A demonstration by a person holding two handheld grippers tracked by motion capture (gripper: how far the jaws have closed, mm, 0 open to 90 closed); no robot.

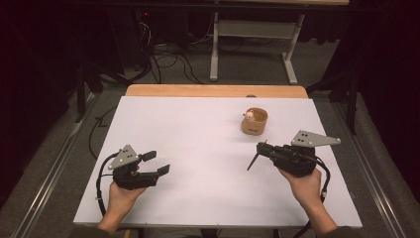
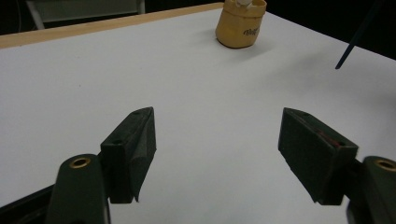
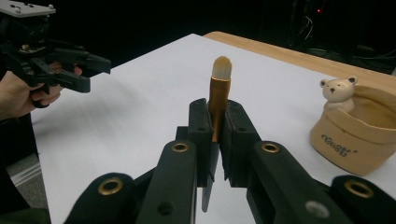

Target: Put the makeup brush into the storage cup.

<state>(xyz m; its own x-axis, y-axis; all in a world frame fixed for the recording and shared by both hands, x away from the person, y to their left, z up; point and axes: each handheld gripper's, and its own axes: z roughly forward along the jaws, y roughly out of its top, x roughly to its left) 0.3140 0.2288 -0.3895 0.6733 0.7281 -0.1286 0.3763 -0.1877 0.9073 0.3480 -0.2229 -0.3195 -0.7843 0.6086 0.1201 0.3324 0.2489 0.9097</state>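
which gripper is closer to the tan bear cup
Right. The right gripper, shut on a makeup brush, sits just in front of the bear cup. The left gripper, open, is far across the table at its near left side.

Overhead light is falling on the white tabletop (image 1: 198, 148), leaving it bright and evenly lit while the surrounding room is sinking into near-black. Soft, faint shadows are spreading beneath the grippers. In the left gripper view the near jaws are rendering slightly soft and the far tan pot (image 2: 241, 23) is blurring. In the right gripper view the brush (image 3: 219, 91) is holding focus, with mild grain showing throughout.
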